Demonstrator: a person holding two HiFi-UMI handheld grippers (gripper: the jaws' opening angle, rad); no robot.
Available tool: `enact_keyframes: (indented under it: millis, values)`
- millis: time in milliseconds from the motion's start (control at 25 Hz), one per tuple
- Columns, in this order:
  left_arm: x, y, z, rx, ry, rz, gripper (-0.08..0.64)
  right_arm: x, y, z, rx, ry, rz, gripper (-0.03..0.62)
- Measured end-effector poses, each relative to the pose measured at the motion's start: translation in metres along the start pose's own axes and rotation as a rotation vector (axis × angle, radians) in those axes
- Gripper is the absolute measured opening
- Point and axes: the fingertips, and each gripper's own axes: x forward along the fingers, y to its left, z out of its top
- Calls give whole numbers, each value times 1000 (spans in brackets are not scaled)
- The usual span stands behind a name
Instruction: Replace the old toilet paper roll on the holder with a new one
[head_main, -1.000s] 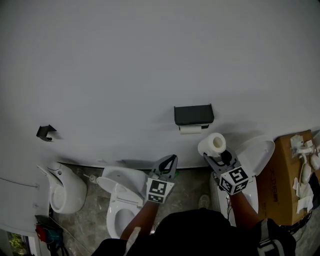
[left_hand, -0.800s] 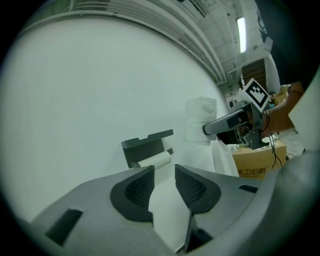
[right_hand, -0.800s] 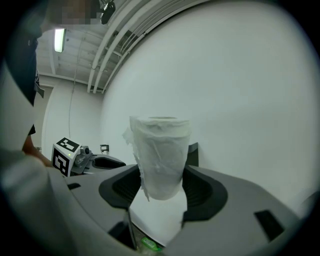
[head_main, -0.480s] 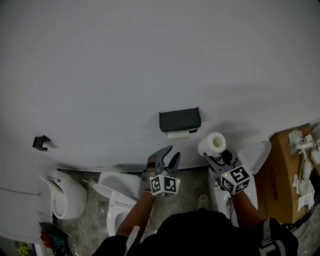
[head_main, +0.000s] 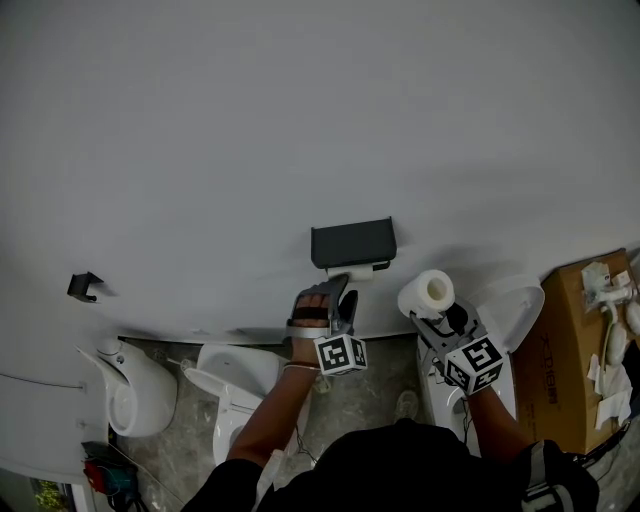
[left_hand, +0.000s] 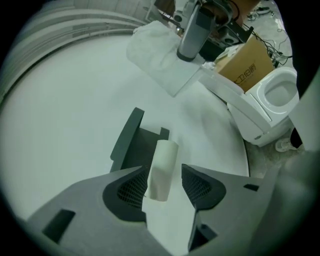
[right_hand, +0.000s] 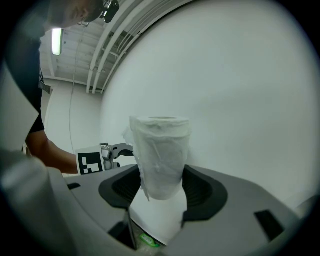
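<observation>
A dark holder (head_main: 353, 243) hangs on the white wall with the thin old roll (head_main: 357, 270) under its cover. My left gripper (head_main: 340, 293) reaches up to it, its jaws opening. In the left gripper view the old roll (left_hand: 162, 167) stands between the two pads of the left gripper (left_hand: 162, 187), and the right pad is clear of it. The holder (left_hand: 131, 145) is just behind. My right gripper (head_main: 432, 318) is shut on the full new roll (head_main: 427, 293), to the right of the holder and lower. The right gripper view shows the new roll (right_hand: 160, 155) clamped upright in the right gripper (right_hand: 160, 192).
Below stand a white toilet (head_main: 235, 385), a second bowl (head_main: 125, 385) at the left and a toilet with raised lid (head_main: 510, 305) at the right. A cardboard box (head_main: 580, 350) with loose parts sits far right. A small dark hook (head_main: 82, 286) is on the wall.
My left gripper has risen toward the holder, rolled over and opened its jaws around the old roll. The right gripper with the new roll has barely shifted.
</observation>
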Motion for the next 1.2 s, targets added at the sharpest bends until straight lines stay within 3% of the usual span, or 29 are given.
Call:
enact_keyframes:
  millis: [320,800,1200]
  values:
    - [23,-2,0,76,41,12,202,-2,0,3,14,-33,54,253]
    - [24,3,4,61,44,40,170,-1,-9,3,11,-33,60,252]
    - [25,7,32,56,-10,70,170,-9,-18,1,15,-31,15,253]
